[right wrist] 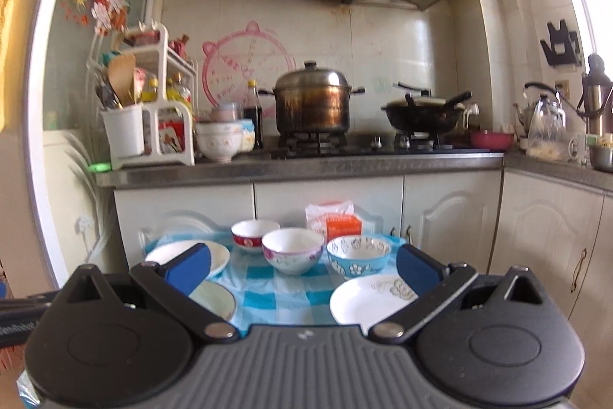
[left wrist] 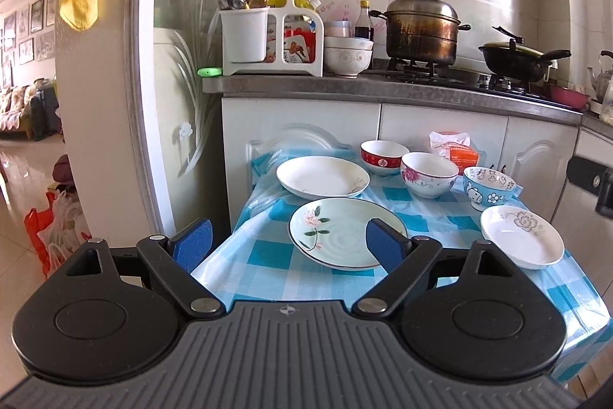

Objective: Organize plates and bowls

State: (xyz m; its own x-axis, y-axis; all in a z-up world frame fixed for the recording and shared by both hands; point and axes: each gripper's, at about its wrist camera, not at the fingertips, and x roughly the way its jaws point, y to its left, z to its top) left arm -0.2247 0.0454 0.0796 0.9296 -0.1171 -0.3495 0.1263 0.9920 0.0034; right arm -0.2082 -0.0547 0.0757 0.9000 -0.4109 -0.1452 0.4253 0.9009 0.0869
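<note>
Both the left claw (left wrist: 288,243) and right claw (right wrist: 303,268) gape wide, empty. The green plate (left wrist: 337,230) lies at twelve o'clock on the surface (left wrist: 268,255): glazed, stiff, probably slippery and breakable; pinch its rim.
</note>
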